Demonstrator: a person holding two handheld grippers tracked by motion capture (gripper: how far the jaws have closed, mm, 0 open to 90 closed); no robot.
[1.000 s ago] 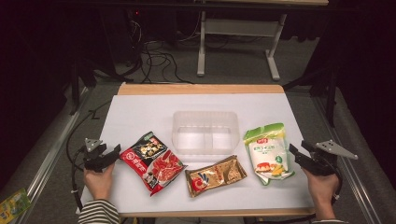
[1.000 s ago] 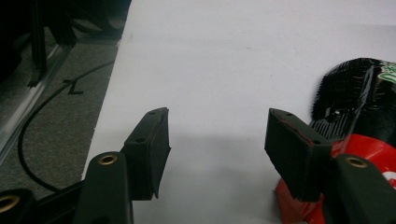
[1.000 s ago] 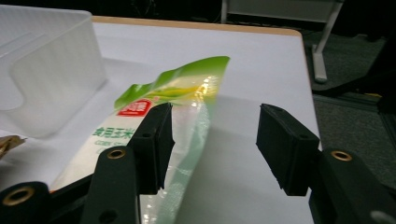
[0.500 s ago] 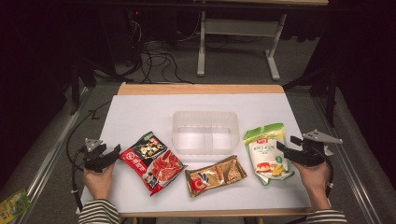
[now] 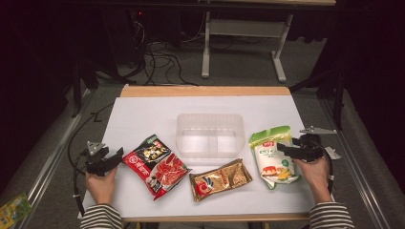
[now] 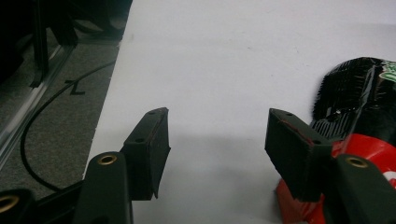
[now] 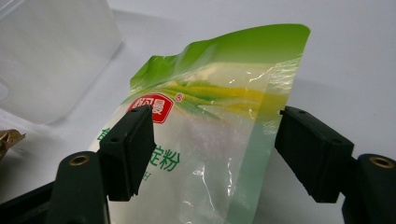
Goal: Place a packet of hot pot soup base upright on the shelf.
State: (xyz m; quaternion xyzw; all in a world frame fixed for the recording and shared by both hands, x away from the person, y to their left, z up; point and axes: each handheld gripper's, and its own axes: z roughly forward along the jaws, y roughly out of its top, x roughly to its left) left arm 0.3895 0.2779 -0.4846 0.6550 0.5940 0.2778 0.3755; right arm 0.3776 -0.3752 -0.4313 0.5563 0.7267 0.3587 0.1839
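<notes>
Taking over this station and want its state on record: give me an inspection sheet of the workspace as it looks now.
Surface: white table top, wooden far edge.
Job's things: clear plastic container at centre; red noodle packet, gold packet and green pouch lying flat along the near side.
Clutter: nothing seen on the table.
Grippers: left claw open beside the red packet; right claw open, jaws astride the green pouch.
Cables: black cable trails off the left edge.
Surroundings: dark room, table frame and floor cables beyond.

Worktop (image 5: 143,114): matt white sheet, wooden edge. Container (image 5: 209,134): clear smooth plastic. Green pouch (image 7: 224,121): glossy film. Gold packet (image 5: 220,179): shiny foil.
</notes>
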